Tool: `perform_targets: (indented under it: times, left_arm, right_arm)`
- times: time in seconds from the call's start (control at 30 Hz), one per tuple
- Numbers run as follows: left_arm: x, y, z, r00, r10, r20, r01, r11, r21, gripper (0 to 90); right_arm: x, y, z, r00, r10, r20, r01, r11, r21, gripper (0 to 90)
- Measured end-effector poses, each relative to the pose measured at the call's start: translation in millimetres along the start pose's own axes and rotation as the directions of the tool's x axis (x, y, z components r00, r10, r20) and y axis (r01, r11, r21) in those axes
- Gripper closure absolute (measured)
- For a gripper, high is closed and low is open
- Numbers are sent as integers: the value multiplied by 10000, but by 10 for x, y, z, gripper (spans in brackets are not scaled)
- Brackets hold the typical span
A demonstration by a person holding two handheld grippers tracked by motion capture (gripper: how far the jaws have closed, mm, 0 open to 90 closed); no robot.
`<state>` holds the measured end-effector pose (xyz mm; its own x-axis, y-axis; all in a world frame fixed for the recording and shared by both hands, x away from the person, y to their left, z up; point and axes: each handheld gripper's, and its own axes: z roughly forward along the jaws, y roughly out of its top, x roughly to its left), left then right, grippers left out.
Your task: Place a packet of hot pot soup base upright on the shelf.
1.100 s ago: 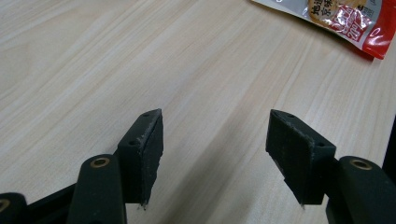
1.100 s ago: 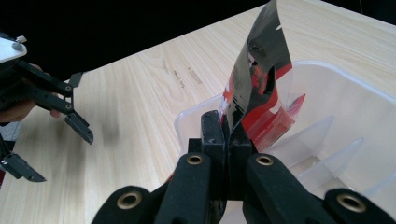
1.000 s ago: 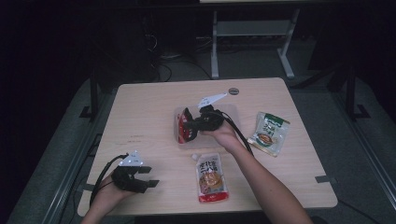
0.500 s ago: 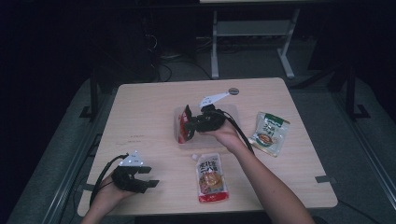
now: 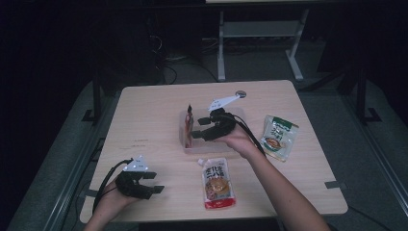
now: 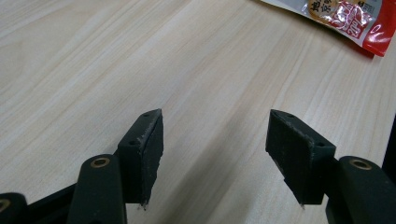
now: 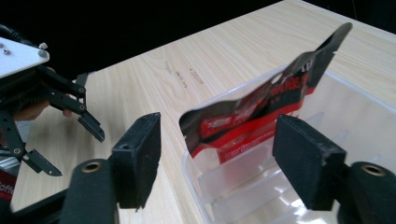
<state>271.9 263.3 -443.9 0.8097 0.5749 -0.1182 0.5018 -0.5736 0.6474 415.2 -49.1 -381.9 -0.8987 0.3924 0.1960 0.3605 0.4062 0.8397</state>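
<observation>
A person works two handheld grippers over a pale wood-grain table in a dark room. Landmark: the clear plastic rectangular bin near the table's centre. A black-and-red foil pouch stands on edge inside it, leaning on the bin's left wall, top corner poking above the rim. The right gripper sits just right of the pouch, over the bin, jaws having just been opening — in the right gripper view the pads stand spread either side of the pouch w/o pressing it, bin wall beyond.

The left gripper rests well toward the near-left corner from the bin, jaws spread wide w/ nothing between them; in the left gripper view there's bare wood under them.

Nearer the person than the bin lies a flat white-and-red printed sachet, its corner also in the left gripper view. Right of the bin, near the table's right edge, a green-and-white sachet. Behind the bin, a small dark round disc close to the far edge.

Open room: the whole left half of the table beyond the bin is bare — far-left corner too. Grey floor surrounds the table; a white metal frame stands at the back in the dark.
</observation>
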Motion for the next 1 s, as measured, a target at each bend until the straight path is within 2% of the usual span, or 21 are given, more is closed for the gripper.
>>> perform_targets:
  times: [0.23, 0.47, 0.8, 1.0]
  left_arm:
    - [-4, -1, -8, 10000, -16, 16, 16, 10000, 23, 364]
    - [-17, 3, 3, 10000, -58, 67, 58, 10000, -36, 364]
    - [-29, 14, 1, 10000, -46, -25, 46, 10000, -24, 321]
    - [-34, 23, 0, 10000, -64, -44, 64, 10000, 25, 291]
  right_arm:
    - [56, -30, -105, 9992, -297, 266, 288, 9990, 337, 288]
    - [86, -92, -253, 9982, -334, 488, 323, 9992, 231, 288]
    - [183, -305, -523, 9946, -577, 865, 551, 9979, 328, 284]
    - [271, -446, -711, 9943, -528, 924, 494, 9981, 378, 274]
